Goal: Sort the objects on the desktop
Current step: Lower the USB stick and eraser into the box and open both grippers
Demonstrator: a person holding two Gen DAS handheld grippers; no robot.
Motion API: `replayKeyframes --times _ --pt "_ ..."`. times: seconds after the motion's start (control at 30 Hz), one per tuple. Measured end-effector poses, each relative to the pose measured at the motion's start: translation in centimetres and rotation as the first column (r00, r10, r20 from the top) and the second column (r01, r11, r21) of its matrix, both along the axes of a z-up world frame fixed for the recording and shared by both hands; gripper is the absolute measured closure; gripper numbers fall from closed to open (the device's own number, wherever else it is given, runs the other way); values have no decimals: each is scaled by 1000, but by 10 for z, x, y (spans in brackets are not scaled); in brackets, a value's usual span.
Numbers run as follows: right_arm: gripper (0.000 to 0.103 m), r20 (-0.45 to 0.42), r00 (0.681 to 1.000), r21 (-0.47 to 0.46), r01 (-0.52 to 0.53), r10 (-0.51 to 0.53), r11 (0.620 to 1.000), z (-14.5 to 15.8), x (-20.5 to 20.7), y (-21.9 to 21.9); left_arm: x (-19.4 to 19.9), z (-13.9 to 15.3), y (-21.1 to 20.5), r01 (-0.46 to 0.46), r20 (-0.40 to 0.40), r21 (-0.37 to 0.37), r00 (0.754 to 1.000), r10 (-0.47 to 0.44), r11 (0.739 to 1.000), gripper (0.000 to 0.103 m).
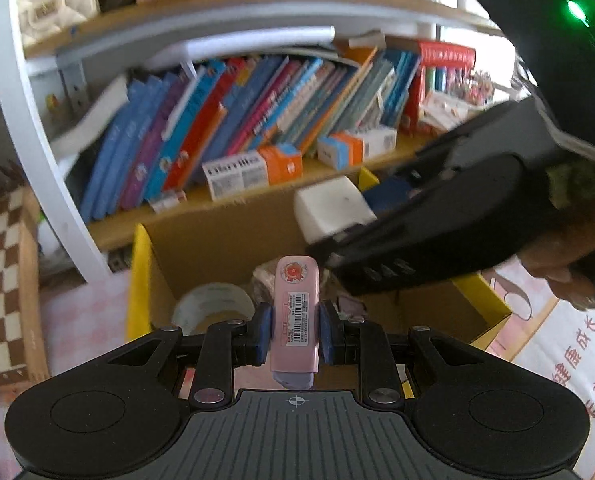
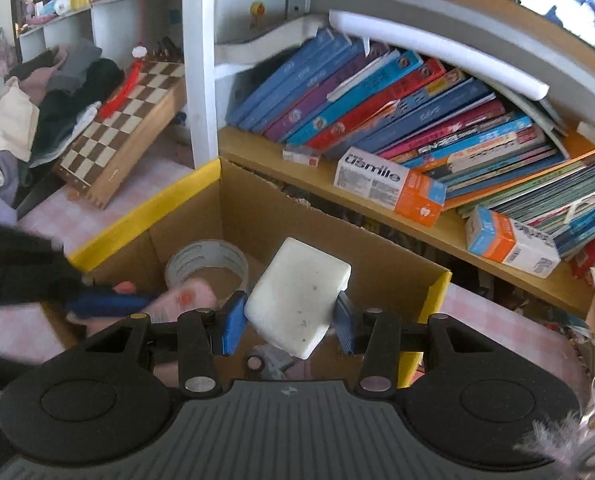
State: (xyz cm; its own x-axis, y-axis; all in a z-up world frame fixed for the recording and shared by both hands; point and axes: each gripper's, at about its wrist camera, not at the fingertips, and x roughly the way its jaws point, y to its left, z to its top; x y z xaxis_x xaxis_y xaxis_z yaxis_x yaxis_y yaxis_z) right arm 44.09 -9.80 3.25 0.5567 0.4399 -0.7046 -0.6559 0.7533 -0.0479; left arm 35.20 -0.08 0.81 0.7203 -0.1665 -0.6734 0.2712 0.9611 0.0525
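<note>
My left gripper (image 1: 295, 330) is shut on a slim pink case with a barcode label (image 1: 296, 312), held lengthwise over an open cardboard box with yellow rims (image 1: 139, 280). My right gripper (image 2: 287, 314) is shut on a white rounded block (image 2: 297, 298), tilted, above the same box (image 2: 441, 280). From the left wrist view the white block (image 1: 329, 210) and the black right gripper come in from the right. In the right wrist view the pink case (image 2: 185, 294) and the left gripper's blue pads (image 2: 109, 303) blur in at the left. A roll of clear tape (image 2: 207, 266) lies inside the box.
A wooden shelf (image 2: 337, 188) behind the box holds leaning books and orange-and-white toothpaste boxes (image 2: 391, 186). A chessboard case (image 2: 121, 128) leans at the left beside a pile of clothes. The pink checked tablecloth (image 2: 497, 320) surrounds the box. A white shelf post (image 2: 199, 60) stands near the box's back corner.
</note>
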Motion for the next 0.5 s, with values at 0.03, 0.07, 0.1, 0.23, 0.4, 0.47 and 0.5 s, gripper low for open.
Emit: replayKeyframes --times 0.03,0.07,0.1,0.23,0.4,0.47,0.5 --pt "60 -10 1000 3 -1 1 1000 -2 5 2 3 -3 -1 0 -20 -12 1000 0 1000 80" --pt "60 -18 1000 3 -4 4 1000 -4 10 5 6 -6 -2 2 -38 -23 999 -3 1000 80" --pt "60 -25 1000 -2 -9 8 1000 -6 15 8 8 -8 -4 7 -51 -25 999 -8 1000 80" --pt "60 -70 997 -26 -37 35 999 -19 29 22 13 -19 -14 36 -89 10 995 -35 999 80" --pt "60 -139 988 -61 -83 74 995 -40 38 39 19 -24 -14 31 -126 14 992 -29 999 79" --pt "60 -166 982 -67 -98 86 993 -46 40 43 21 -25 -12 24 -148 -6 989 -25 1000 79" --pt "60 -175 981 -69 -103 90 992 -48 41 45 22 -26 -10 18 -161 -22 987 -22 1000 79"
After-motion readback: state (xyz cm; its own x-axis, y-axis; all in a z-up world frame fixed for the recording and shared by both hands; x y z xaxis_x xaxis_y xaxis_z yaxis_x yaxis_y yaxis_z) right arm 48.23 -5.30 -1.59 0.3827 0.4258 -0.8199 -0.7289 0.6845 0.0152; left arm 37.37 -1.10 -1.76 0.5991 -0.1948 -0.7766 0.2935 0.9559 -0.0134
